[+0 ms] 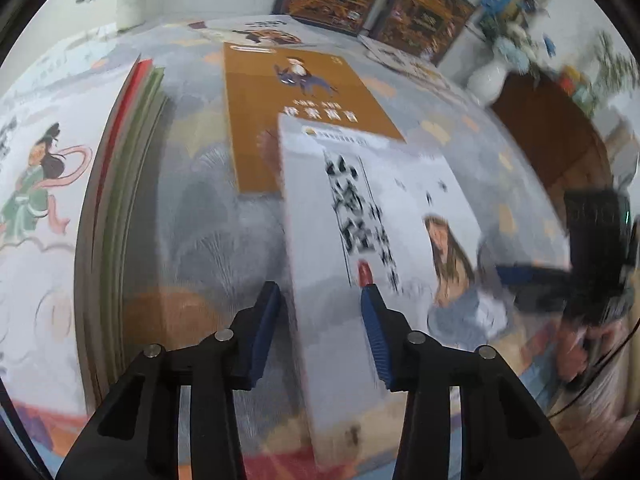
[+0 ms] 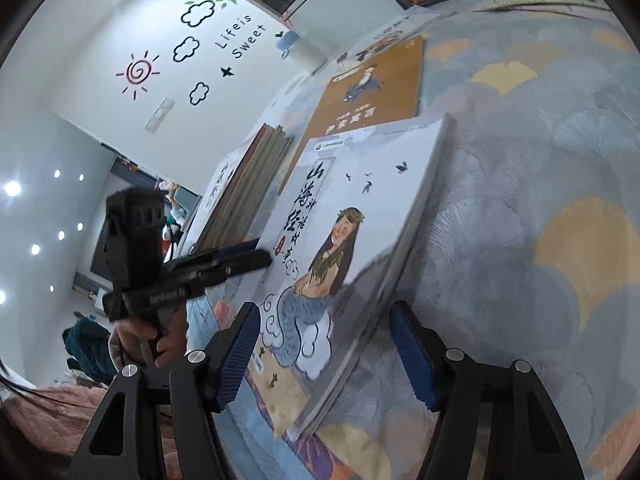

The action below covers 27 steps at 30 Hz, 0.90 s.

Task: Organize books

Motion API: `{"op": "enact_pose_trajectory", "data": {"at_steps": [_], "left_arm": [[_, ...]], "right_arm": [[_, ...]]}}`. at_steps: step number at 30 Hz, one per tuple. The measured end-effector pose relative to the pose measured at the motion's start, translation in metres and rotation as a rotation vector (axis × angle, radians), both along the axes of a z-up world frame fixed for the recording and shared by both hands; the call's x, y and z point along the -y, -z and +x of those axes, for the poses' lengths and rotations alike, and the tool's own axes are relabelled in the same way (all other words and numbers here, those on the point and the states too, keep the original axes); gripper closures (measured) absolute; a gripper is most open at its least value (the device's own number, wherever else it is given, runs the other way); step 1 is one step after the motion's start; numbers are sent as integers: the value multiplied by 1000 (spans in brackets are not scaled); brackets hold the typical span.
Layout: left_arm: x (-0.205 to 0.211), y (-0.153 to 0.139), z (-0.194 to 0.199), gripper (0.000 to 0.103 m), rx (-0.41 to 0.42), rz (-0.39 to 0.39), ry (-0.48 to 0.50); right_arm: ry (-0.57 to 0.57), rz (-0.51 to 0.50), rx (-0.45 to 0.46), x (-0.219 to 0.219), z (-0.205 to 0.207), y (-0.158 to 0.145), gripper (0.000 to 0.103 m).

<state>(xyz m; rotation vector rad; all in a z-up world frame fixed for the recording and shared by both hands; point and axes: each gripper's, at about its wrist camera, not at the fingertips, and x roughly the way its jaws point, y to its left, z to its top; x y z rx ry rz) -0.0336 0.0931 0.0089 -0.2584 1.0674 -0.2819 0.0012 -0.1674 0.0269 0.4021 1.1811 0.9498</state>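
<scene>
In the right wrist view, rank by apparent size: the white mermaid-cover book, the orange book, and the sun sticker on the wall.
1. White mermaid-cover book, largest, though it is nearest the camera, which inflates it.
2. Orange book, lying farther back on the rug.
3. Sun sticker, clearly the smallest.

The white book (image 2: 360,216) has a smooth, faintly glossy paper cover. Just beyond it, the orange book (image 1: 296,112) looks matt. Under the white book, the carpet (image 2: 520,200) is soft, tufted pile. Each gripper's 2 fingers (image 1: 266,332) are matt black plastic with ribbed blue rubbery pads and shiny metal pins.
</scene>
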Motion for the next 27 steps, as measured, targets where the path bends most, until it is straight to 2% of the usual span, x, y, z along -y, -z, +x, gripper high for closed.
{"op": "enact_pose_trajectory", "data": {"at_steps": [3, 5, 8, 11, 15, 19, 24, 27], "left_arm": [[-1, 2, 5, 67, 11, -11, -1], [-1, 2, 5, 67, 1, -13, -2], [-4, 2, 6, 69, -7, -35, -2], [-6, 3, 6, 69, -6, -41, 1], [-2, 2, 4, 69, 4, -8, -11], [-1, 1, 3, 69, 16, -1, -25], [0, 1, 3, 68, 22, 13, -20], [1, 1, 4, 67, 22, 22, -12]], "right_arm": [[-19, 1, -6, -5, 8, 2, 45], [-18, 10, -46, -2, 18, 6, 60], [-27, 33, -95, 7, 28, 14, 74], [-89, 59, -111, 7, 34, 16, 75], [-124, 60, -109, 4, 34, 15, 75], [-103, 70, -117, -1, 40, 13, 75], [-66, 37, -46, 6, 42, 9, 75], [-93, 44, -144, 6, 60, 14, 75]]}}
